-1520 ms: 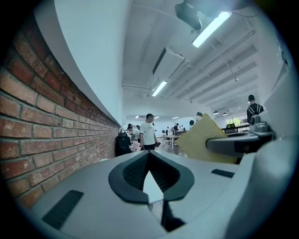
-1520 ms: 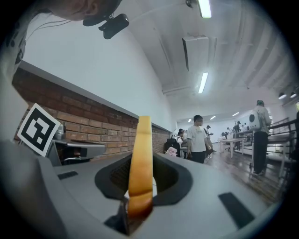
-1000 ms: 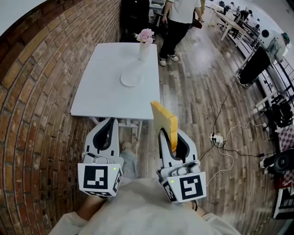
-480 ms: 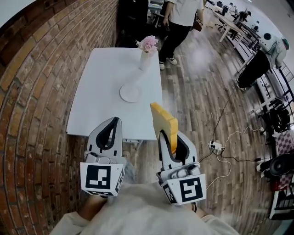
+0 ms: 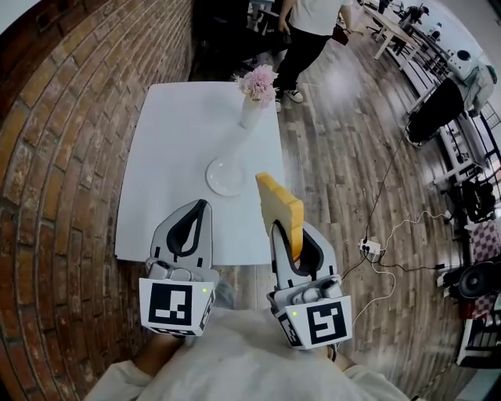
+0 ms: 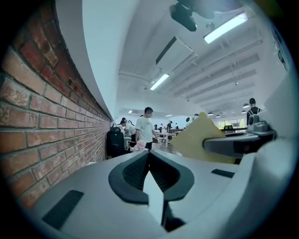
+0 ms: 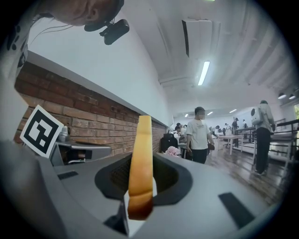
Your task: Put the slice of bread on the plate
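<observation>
A yellow-crusted slice of bread (image 5: 279,208) stands upright on edge in my right gripper (image 5: 292,235), which is shut on its lower part. In the right gripper view the slice (image 7: 141,163) rises edge-on from between the jaws. A round white plate (image 5: 225,177) lies on the white table (image 5: 168,157), just ahead of both grippers. My left gripper (image 5: 200,207) is shut with nothing in it, level beside the right one over the table's near edge. Its closed tips (image 6: 149,162) show in the left gripper view, with the bread (image 6: 196,140) to their right.
A white vase of pink flowers (image 5: 254,98) stands on the table right behind the plate. A brick wall (image 5: 55,157) runs along the left. A person (image 5: 313,23) stands beyond the table. A power strip and cables (image 5: 368,249) lie on the wooden floor at right.
The table and plate have come much nearer in the head view. Both grippers have moved forward together and now reach the table's near edge, the bread still upright in the right one.
</observation>
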The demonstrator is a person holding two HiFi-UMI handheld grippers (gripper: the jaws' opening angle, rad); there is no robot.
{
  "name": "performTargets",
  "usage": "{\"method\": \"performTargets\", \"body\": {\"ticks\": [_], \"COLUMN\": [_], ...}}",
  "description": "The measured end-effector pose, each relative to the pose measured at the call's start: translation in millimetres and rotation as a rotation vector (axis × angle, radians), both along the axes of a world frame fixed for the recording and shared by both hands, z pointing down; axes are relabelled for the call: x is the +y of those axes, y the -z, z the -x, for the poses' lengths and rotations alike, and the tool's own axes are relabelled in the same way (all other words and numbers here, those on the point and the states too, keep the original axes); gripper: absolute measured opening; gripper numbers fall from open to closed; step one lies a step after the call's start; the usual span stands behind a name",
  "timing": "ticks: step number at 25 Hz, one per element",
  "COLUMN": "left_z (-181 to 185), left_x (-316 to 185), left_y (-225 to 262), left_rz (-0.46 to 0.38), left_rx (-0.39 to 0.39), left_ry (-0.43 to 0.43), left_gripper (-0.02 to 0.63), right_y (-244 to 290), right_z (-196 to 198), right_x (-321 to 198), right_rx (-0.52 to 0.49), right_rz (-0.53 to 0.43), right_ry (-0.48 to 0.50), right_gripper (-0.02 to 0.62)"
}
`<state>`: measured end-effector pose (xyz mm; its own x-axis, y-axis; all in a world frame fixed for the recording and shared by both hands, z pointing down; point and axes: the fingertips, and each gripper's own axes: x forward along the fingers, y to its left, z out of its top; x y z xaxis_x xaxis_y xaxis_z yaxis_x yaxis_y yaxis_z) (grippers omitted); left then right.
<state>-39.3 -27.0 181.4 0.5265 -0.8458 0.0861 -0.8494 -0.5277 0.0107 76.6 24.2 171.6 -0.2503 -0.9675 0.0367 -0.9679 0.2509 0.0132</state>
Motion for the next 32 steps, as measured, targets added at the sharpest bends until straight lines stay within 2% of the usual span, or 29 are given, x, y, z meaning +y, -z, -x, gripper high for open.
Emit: {"method": "performTargets", "body": {"ticks": [7,15,27,32], "left_z": [6,16,12,3], "left_x": [-60,-106,-125,-133], "left_y": [-7,-26,-62,-74], "left_rz": [0.018,0.055,0.118,0.113], "left_rx": [-0.003,0.009,0.026,0.019], "left_ry": [-0.038,-0.074,-0.085,-0.087], "left_gripper": [0.011,0.011,0.009,0.011], "right_y": [-8,-18,-46,-60], "right_z": [8,20,23,16], "right_x": [-57,-100,-134,-153], "right_rx": [0.003,0.030,0.032,0.027], "right_rz": [0.025,0.052,0.078,0.083], "right_ry": [-0.031,-0.056,0.005,0.035], "right_gripper": [0.092,0.092,0.091,0.091]}}
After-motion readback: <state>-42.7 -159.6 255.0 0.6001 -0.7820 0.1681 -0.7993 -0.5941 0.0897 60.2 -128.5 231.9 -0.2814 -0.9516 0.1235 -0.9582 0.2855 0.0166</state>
